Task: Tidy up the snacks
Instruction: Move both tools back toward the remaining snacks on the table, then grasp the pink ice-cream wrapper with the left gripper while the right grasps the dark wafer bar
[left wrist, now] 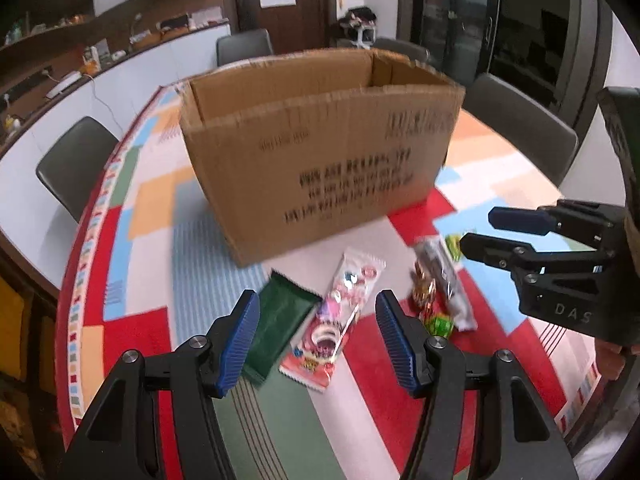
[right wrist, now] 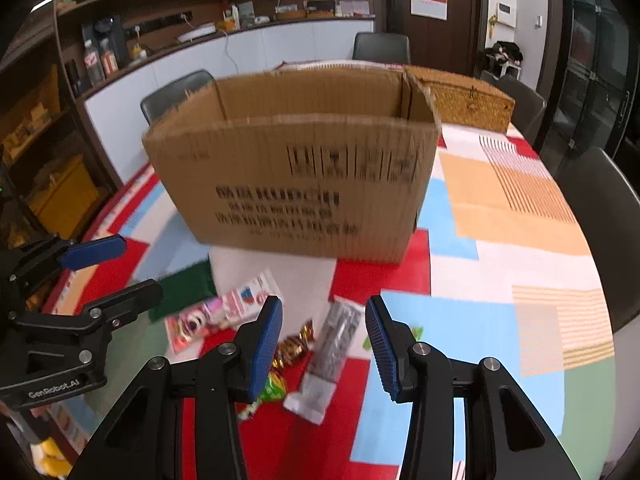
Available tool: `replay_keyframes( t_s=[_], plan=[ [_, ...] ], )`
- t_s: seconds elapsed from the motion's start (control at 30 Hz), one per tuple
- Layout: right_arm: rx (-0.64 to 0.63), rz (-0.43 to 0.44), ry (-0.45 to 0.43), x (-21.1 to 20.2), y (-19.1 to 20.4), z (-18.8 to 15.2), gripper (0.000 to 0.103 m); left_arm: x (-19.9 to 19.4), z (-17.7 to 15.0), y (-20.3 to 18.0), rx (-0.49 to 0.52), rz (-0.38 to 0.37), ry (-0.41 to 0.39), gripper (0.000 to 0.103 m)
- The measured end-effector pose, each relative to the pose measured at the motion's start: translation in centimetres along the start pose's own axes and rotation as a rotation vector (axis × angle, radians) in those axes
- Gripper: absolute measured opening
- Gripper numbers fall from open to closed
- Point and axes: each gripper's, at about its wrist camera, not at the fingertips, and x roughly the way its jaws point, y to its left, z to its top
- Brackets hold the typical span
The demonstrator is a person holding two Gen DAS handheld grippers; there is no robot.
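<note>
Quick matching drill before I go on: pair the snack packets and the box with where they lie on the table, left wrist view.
Things:
1. cardboard box
2. dark green packet
3. pink and white packet
4. silver packet

Places, in the left wrist view:
A. farthest right of the packets, near the right gripper
B. behind all the packets, top open
C. leftmost, by the left finger of the left gripper
D. between the left gripper's fingers, on the table

Pairs: 1-B, 2-C, 3-D, 4-A

One open cardboard box (left wrist: 320,152), one wicker basket (right wrist: 468,102), and five snack packets: green (left wrist: 280,320), pink (left wrist: 340,316), silver (left wrist: 444,280), gold candy (left wrist: 425,286), small green candy (left wrist: 440,326)
</note>
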Motion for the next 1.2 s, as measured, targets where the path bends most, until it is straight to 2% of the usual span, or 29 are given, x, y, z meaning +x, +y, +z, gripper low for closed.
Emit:
replay_keyframes(
  t_s=[0.27,0.43,0.7,0.83,0.97,1.2],
  plan=[
    [-0.006,-0.034,0.075,1.5,0.0,-2.5,0.044,3.8,-1.3,0.2,0.009,-0.052,0.108,0.056],
    [0.009,-0.042,0.109,2.5,-0.2,-3.0,0.044,5.5,-1.6,0.3,0.005,-0.066,0.146,0.052],
    [0.043,-0.027,0.143,3.9,-0.9,-3.5,0.044,6.6,-1.5,0.2,0.013,-0.069,0.163,0.049],
    [0.054,-0.014,0.155,4.3,-1.1,-3.5,0.044,6.7,-1.4,0.3,-0.002,-0.071,0.168,0.043],
    [0.056,-0.009,0.159,4.6,-1.3,-3.5,0.044,6.6,-1.8,0.5,-0.037,-0.135,0.205,0.039],
    [0.053,0.003,0.160,5.2,-1.3,-3.5,0.044,7.5,-1.4,0.3,-0.052,-0.105,0.204,0.039]
  ],
)
